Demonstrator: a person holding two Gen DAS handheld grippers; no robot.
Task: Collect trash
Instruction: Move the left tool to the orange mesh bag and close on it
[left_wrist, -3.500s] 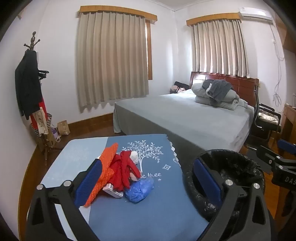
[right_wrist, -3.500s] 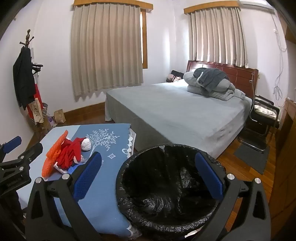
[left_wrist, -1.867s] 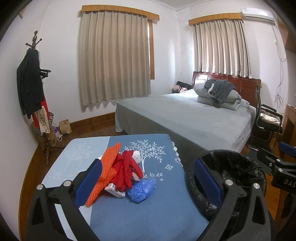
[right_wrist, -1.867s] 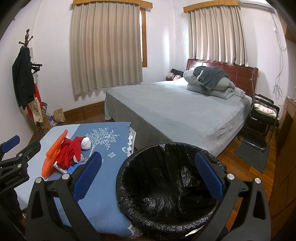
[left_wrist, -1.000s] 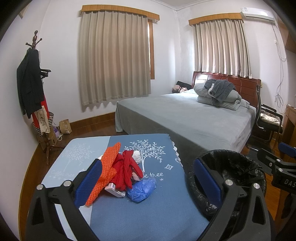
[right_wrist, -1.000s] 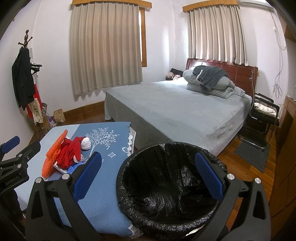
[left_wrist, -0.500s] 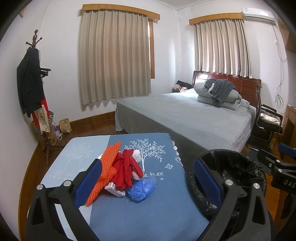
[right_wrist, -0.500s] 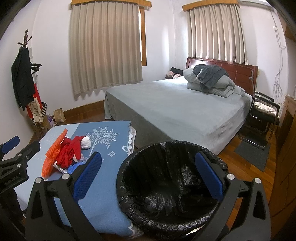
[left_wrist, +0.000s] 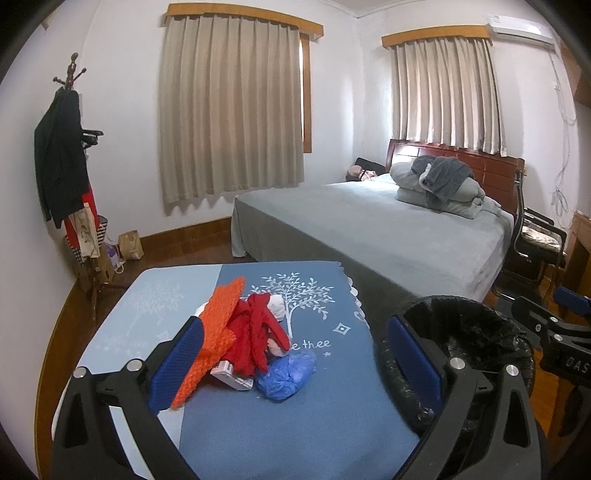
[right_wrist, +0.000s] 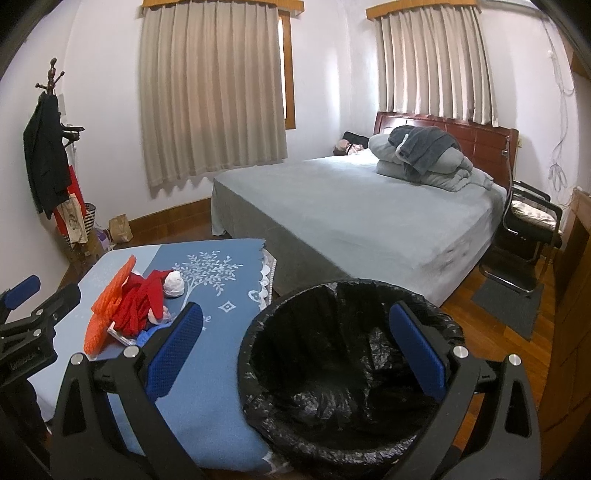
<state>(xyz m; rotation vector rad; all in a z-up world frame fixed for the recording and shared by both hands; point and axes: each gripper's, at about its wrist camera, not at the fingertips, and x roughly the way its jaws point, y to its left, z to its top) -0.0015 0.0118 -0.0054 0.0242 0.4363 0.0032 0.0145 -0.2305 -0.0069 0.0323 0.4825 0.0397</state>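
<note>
Off to the far left of the left hand-held gripper (left_wrist: 291, 360) stands a wooden coat rack (left_wrist: 70, 177) hung with dark clothes. Ahead of this gripper, on the bench (left_wrist: 236, 424) with its blue tree-print cloth, lies the trash heap: an orange mesh net (left_wrist: 214, 332) partly behind the left blue pad, red mesh netting (left_wrist: 255, 336) bunched beside it, a white crumpled wad (left_wrist: 277, 305) behind, a small white box (left_wrist: 231, 373) poking from underneath and a crinkled blue plastic bag (left_wrist: 286, 373) at the near right. The jaws are spread wide and hold nothing. Beyond the bench is a bed (left_wrist: 388, 232) under a grey cover, with folded bedding at the headboard.

The right hand-held gripper (right_wrist: 295, 347) is also spread wide and empty — it hangs over a round bin (right_wrist: 347, 369) lined with glossy, wrinkled black plastic, just right of the bench edge. A black chair (right_wrist: 528, 229) stands to its far right.

Against half a second ago both views match almost exactly — nothing in the heap has shifted.
</note>
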